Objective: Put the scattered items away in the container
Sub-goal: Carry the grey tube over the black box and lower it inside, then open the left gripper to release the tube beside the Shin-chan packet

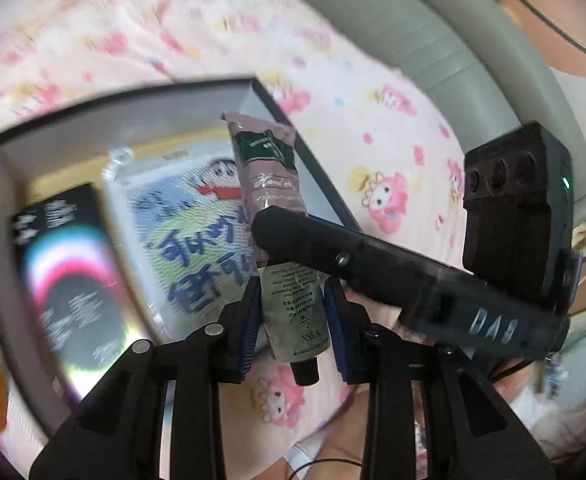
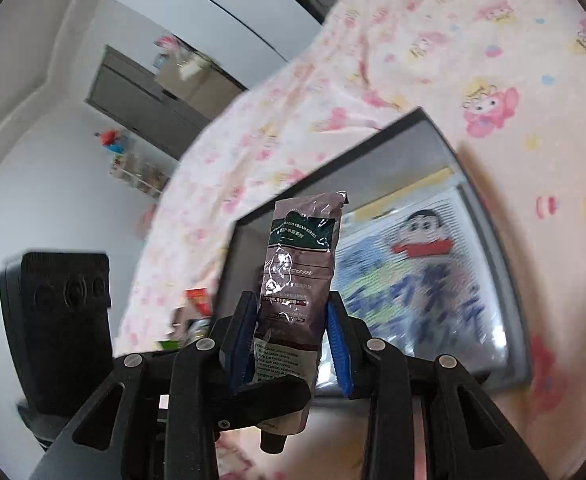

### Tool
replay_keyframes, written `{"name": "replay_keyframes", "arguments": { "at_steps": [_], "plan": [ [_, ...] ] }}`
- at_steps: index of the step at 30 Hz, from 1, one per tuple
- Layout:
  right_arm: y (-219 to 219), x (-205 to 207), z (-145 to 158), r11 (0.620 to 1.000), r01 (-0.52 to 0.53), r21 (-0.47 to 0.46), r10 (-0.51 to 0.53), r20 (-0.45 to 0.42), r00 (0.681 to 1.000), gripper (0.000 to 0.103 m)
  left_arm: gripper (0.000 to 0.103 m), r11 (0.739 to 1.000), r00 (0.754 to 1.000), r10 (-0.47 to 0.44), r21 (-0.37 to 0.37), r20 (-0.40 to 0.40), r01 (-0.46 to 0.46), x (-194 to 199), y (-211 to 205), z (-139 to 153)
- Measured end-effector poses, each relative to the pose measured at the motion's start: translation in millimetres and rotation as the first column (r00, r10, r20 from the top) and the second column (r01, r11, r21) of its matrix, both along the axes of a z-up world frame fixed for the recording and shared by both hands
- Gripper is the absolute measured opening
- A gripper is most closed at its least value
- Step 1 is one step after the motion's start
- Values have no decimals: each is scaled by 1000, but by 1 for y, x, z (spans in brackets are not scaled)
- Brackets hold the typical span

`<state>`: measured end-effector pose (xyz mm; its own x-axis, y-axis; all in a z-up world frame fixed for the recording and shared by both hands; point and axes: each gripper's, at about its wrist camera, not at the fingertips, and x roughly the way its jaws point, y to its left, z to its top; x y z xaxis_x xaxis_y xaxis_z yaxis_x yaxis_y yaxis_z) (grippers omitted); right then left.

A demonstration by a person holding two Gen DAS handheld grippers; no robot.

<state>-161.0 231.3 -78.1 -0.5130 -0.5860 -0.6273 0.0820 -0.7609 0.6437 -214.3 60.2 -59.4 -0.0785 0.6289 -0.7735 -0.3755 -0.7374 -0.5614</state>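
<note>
I have both grippers on the hand cream tube (image 1: 277,184): the left gripper (image 1: 295,320) clamped near its capped end, the right gripper (image 2: 291,336) pinching its lower half. It looks light, soft and slick in its crinkly mauve-and-green wrap, so I grip the firmer part by the cap, holding it above the box (image 1: 293,132) on the pink bedsheet (image 1: 393,132).
</note>
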Motion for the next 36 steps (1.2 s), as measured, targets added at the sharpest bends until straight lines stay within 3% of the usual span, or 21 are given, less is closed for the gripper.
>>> {"name": "replay_keyframes", "arguments": {
  "at_steps": [2, 6, 10, 14, 20, 22, 25, 28, 31, 33, 36],
  "plan": [
    [9, -6, -9, 999, 39, -19, -39, 8, 999, 31, 31, 998, 996, -64, -3, 63, 64, -21, 16, -17],
    [34, -19, -36, 987, 103, -125, -94, 77, 993, 31, 30, 991, 988, -125, -41, 91, 129, -49, 35, -32],
    [25, -26, -30, 995, 69, -69, -65, 52, 997, 33, 31, 984, 979, -160, -58, 128, 169, -61, 34, -45],
    [15, -30, -35, 992, 107, -64, -103, 53, 993, 32, 31, 982, 972, -161, -73, 170, 175, -67, 32, -60],
    [2, -26, -37, 998, 63, -15, -62, 53, 997, 32, 30, 957, 972, -139, -228, 190, 182, -71, 32, -79],
    [-2, -25, -38, 998, 57, 5, -57, 60, 997, 32, 30, 951, 976, -135, -254, 171, 176, -74, 31, -73],
    [-3, -22, -32, 998, 52, 43, -54, 46, 997, 32, 30, 929, 990, -116, -343, 82, 137, -67, 31, -57],
    [7, -22, -19, 997, 22, 75, -24, 29, 999, 32, 30, 924, 995, -93, -371, 20, 94, -48, 29, -42],
    [9, -38, 7, 980, -5, 201, 11, -28, 1000, 32, 37, 917, 996, -75, -390, 48, 88, -29, 31, -47],
    [2, -54, 21, 946, -17, 324, 39, -59, 998, 33, 41, 903, 993, -81, -416, 86, 110, -21, 37, -57],
    [-6, -79, 15, 934, -53, 354, 67, -28, 997, 32, 41, 861, 991, -99, -491, 87, 129, -17, 46, -70]
  ]
}}
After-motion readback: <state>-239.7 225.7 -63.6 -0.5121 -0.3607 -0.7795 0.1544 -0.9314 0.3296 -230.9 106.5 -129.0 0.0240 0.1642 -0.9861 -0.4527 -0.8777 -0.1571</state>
